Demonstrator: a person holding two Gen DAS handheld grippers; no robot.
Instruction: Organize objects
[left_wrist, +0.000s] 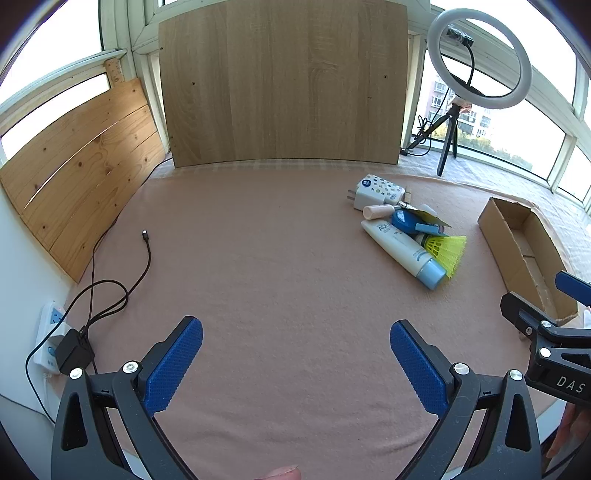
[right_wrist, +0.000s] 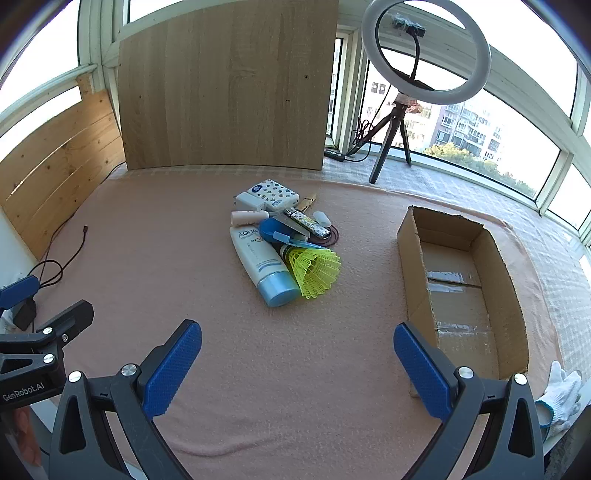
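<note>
While both grippers, left (left_wrist: 296, 363) and right (right_wrist: 297, 365), gape wide and hold nothing, a heap lies on the pink blanket (right_wrist: 332, 369). Items: white tube (right_wrist: 263, 264), yellow shuttlecock (right_wrist: 316, 271). Cardboard box (right_wrist: 410, 277) stands apart, right.

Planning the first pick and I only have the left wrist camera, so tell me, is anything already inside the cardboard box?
Observer: No. The cardboard box is empty; only tape strips show on its floor.
Operator: Anything hidden behind the yellow shuttlecock?
Observer: Yes, a patterned tube lies there, with a dark red loop at its end.
Operator: Anything near the box I could bump?
Observer: A white glove lies just past the box's near end, on its right.
</note>
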